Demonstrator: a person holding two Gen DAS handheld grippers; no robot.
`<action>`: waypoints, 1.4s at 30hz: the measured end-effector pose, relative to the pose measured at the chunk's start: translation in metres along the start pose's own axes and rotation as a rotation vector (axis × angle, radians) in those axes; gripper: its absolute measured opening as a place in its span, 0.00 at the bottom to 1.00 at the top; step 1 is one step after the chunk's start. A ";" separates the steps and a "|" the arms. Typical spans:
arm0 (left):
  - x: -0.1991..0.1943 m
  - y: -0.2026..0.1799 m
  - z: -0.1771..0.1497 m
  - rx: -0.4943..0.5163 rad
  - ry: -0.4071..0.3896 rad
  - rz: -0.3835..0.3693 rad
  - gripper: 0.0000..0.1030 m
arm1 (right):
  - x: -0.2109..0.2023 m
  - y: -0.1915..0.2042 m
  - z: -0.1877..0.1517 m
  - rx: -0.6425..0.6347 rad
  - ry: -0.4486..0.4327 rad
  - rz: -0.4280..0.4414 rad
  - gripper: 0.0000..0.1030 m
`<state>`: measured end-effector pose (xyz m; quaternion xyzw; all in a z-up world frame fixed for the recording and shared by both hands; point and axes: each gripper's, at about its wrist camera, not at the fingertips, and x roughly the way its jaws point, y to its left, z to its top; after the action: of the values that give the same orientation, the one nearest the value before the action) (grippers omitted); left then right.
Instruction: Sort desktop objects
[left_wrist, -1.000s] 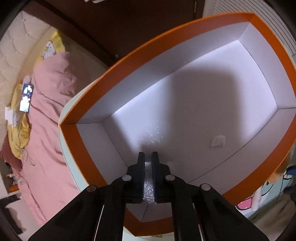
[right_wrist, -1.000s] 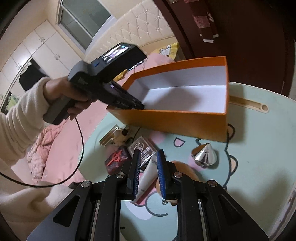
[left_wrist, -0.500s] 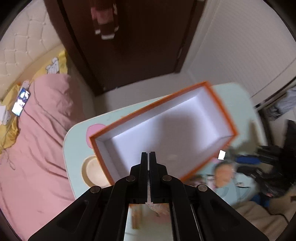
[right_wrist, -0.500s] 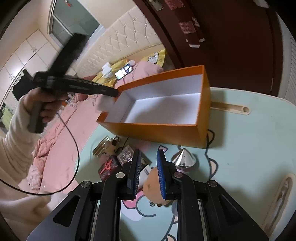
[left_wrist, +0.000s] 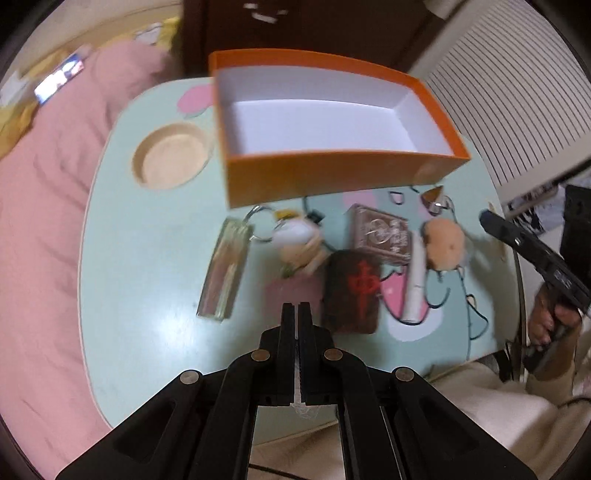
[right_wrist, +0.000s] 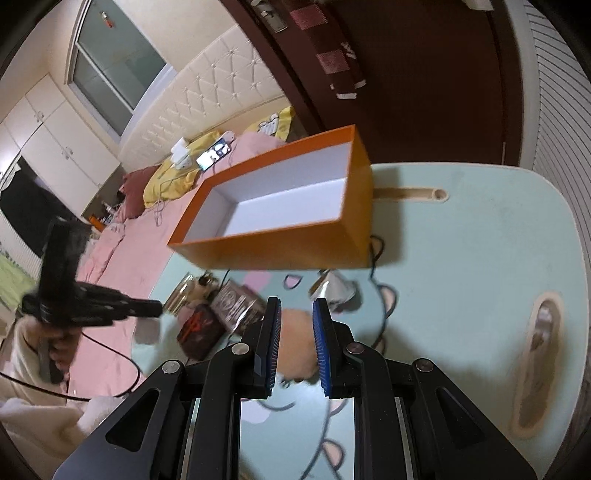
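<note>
Both claws over the cluttered table, nothing gripped.

My left gripper (left_wrist: 296, 308) is pressed together above a dark red-marked block (left_wrist: 351, 291); my right gripper (right_wrist: 296, 314) is spread, its fingers either side of a fuzzy orange ball (right_wrist: 295, 341) lying on the table (right_wrist: 480, 258). Beyond the scattered objects sits the orange box (right_wrist: 288, 243), nothing visible in it.

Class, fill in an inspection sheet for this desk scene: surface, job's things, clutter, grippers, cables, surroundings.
Surface: pale green cartoon table.
Job's things: orange box, looks empty; red-marked block, patterned case, clear bar, peach puff, white tube, toy keyring, silver cone.
Clutter: nothing seen.
Grippers: left gripper shut; right gripper open over the puff.
Cables: black cord.
Surroundings: pink bedding, dark door.
</note>
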<state>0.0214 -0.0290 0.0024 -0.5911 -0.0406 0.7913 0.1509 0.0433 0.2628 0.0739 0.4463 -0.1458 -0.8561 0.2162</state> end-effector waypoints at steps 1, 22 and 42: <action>0.002 0.000 -0.003 0.001 -0.020 0.008 0.01 | 0.001 0.004 -0.003 -0.005 0.004 0.002 0.19; 0.007 0.065 0.063 -0.288 -0.310 -0.160 0.53 | 0.015 -0.015 0.041 0.181 -0.150 -0.129 0.26; -0.054 0.050 -0.008 -0.152 -0.434 -0.040 0.82 | -0.012 0.044 0.015 -0.079 -0.167 -0.337 0.31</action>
<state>0.0334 -0.0929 0.0379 -0.4156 -0.1435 0.8915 0.1093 0.0472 0.2323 0.1106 0.3830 -0.0528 -0.9192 0.0741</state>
